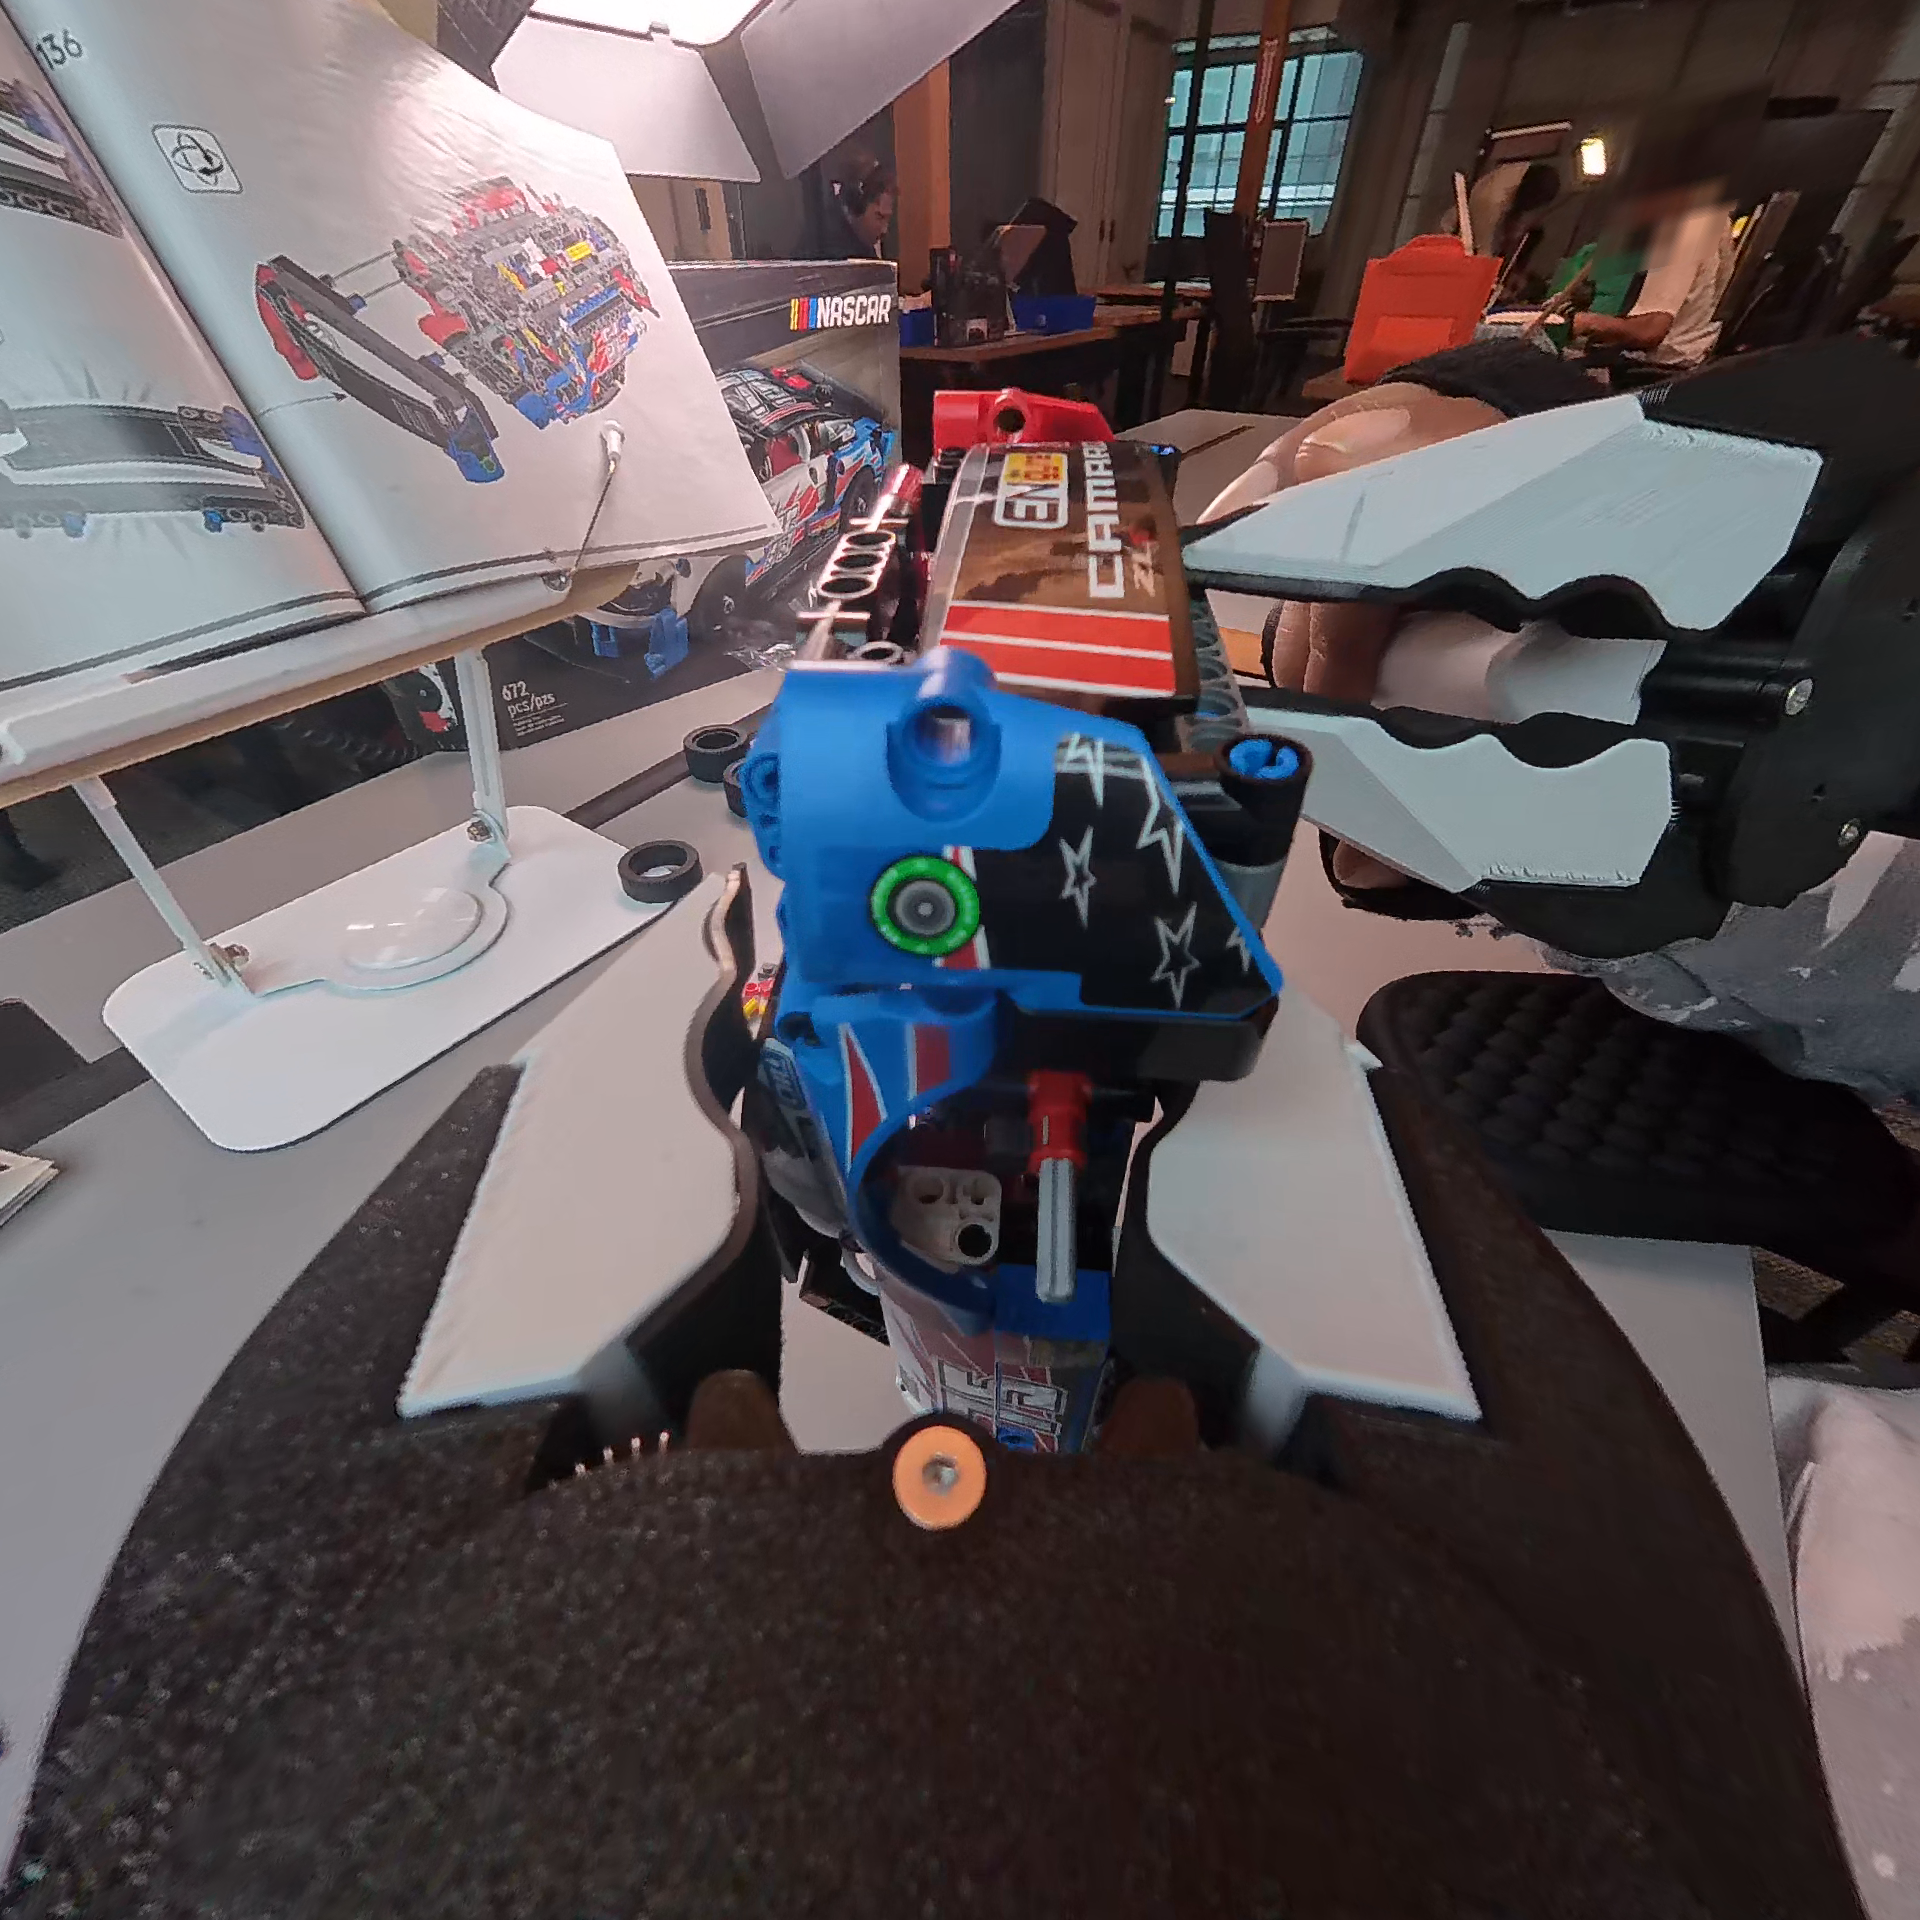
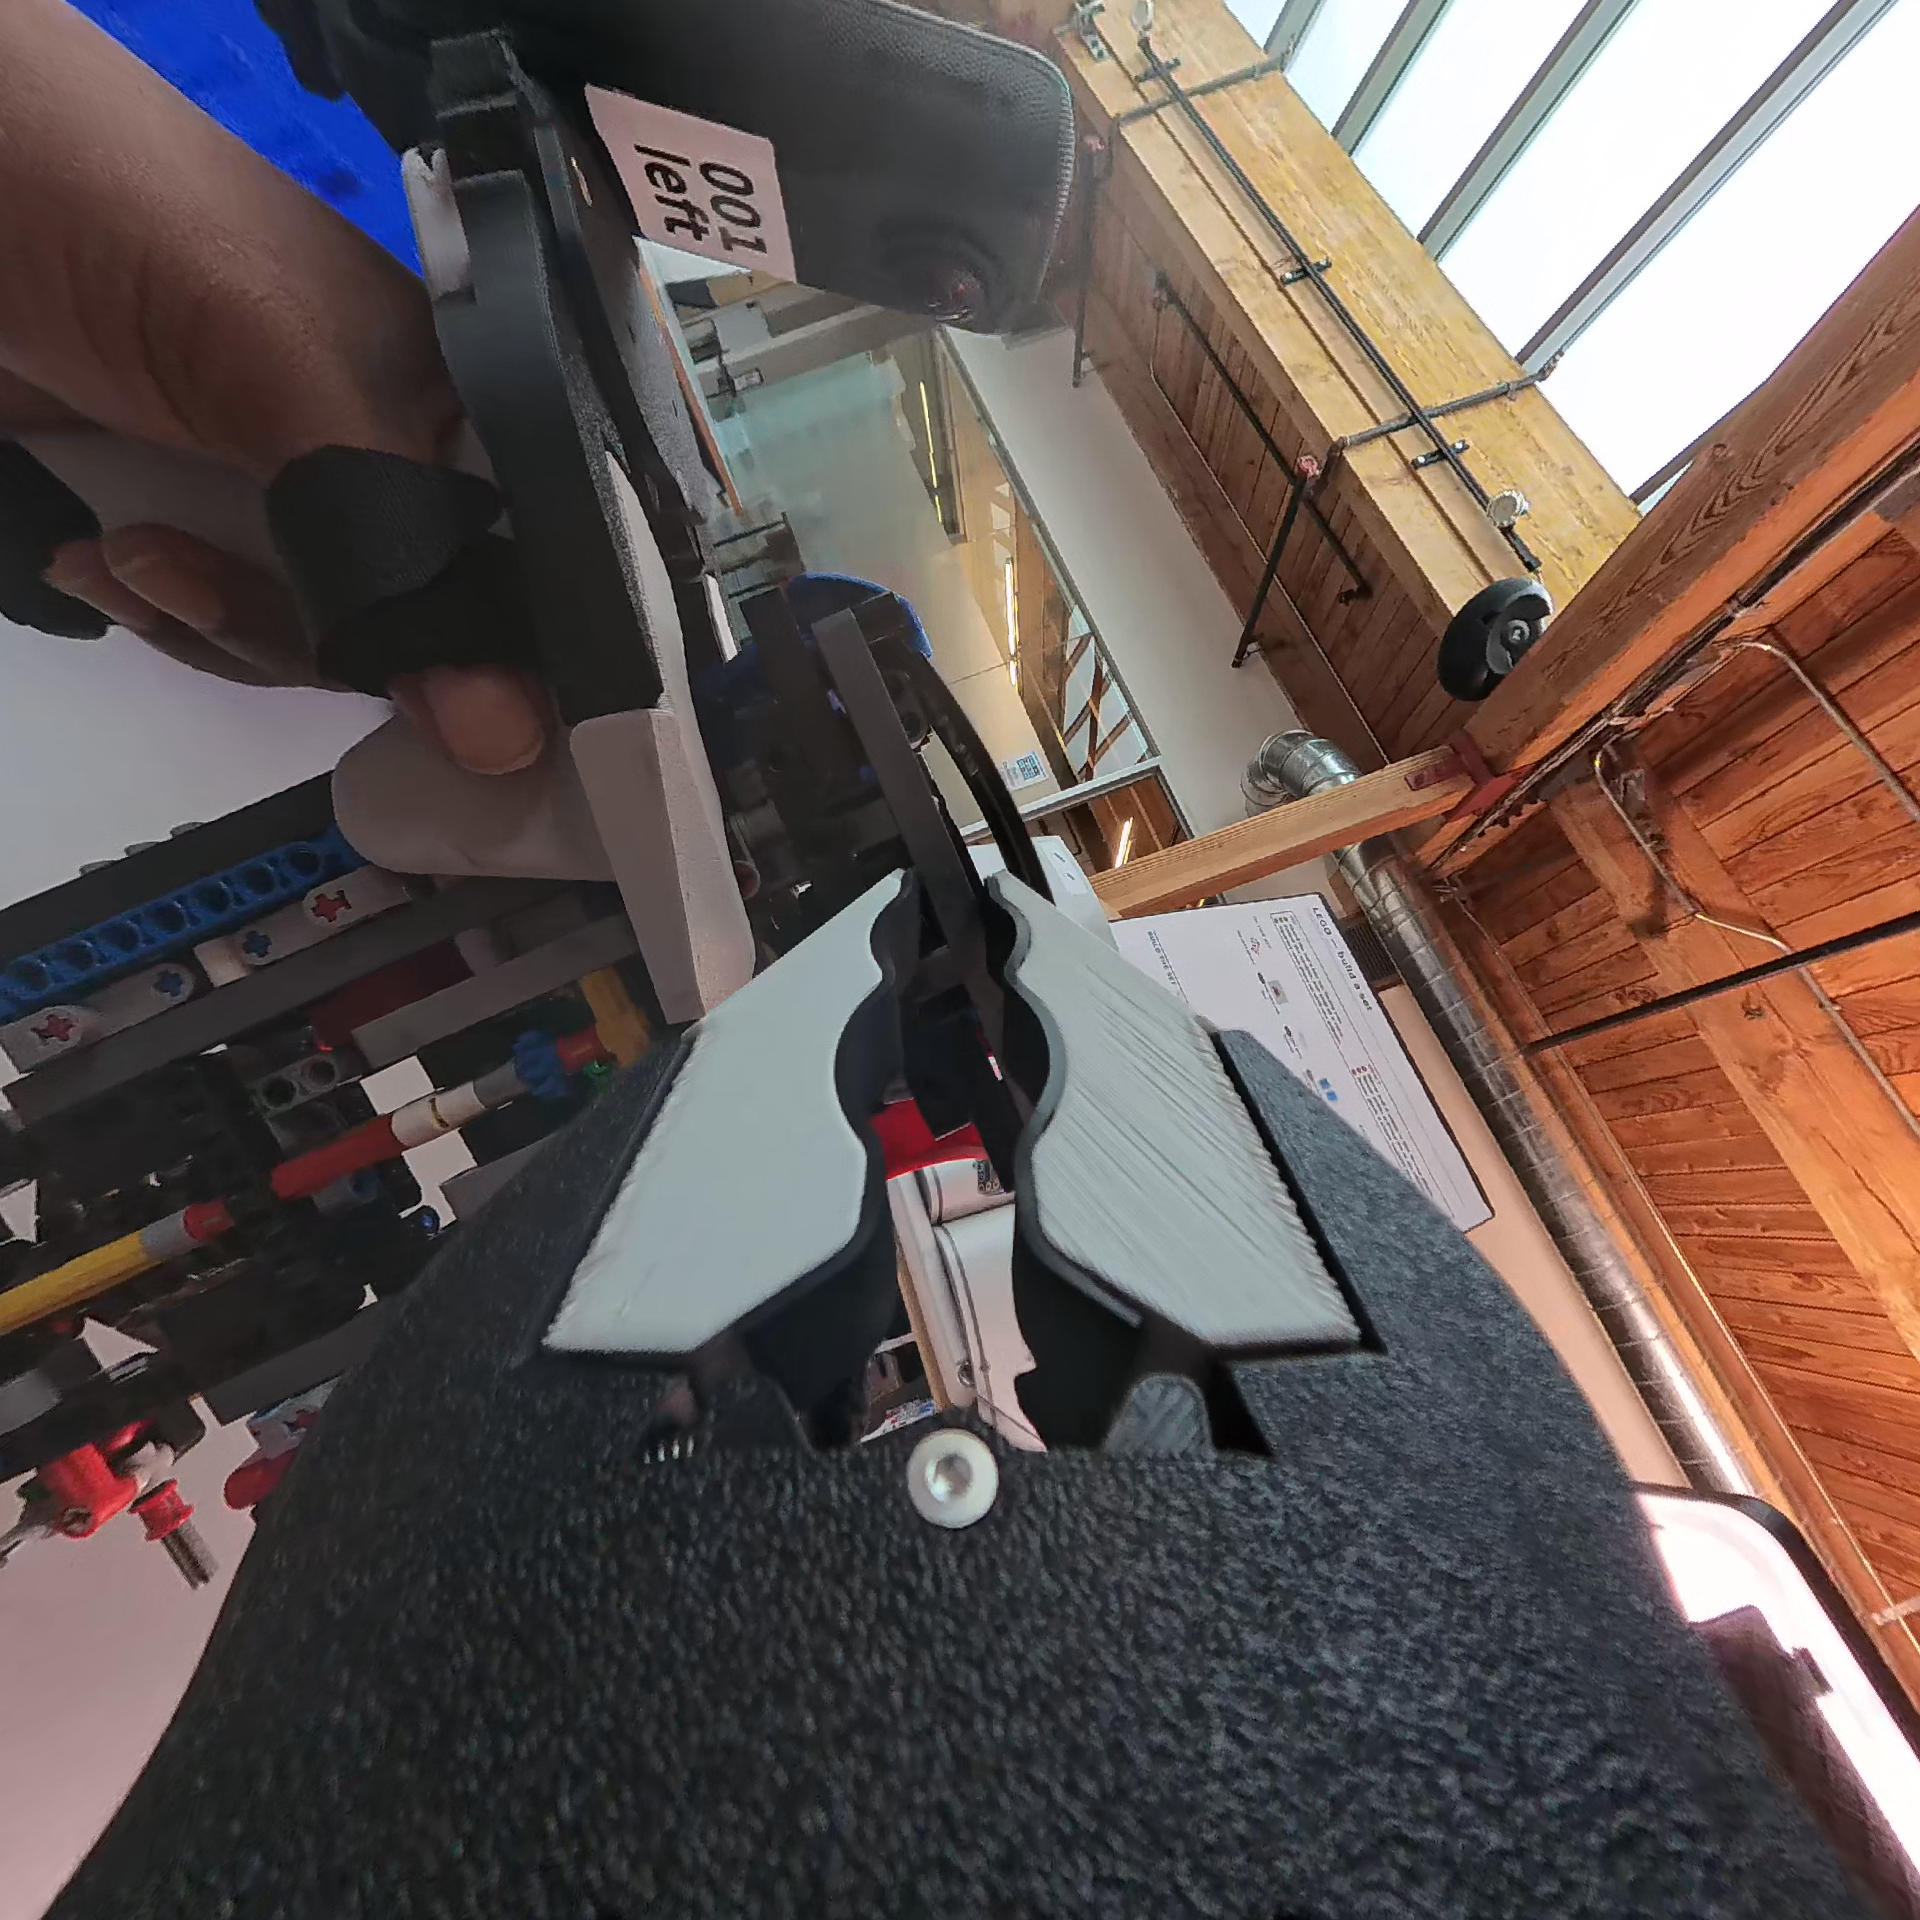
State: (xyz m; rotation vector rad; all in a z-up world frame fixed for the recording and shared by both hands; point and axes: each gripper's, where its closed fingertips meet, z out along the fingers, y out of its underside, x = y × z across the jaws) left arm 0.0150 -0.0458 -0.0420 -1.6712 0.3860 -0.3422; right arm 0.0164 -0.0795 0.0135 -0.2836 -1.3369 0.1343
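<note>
My left gripper is shut on a brick-built toy car model with blue and black panels, held above the grey table. A long black stickered side panel lies along the model's far side. My right gripper comes in from the right, its jaws closed on this panel's edge. In the right wrist view the right gripper pinches the thin black panel edge-on. The model's underside shows at left, with a hand on the left gripper's white finger.
An open instruction booklet rests on a white stand at left, with the product box behind it. Loose black tyres lie on the table. A black mesh pad is at right. People sit at tables far behind. Left tips to right tips: about 6 cm.
</note>
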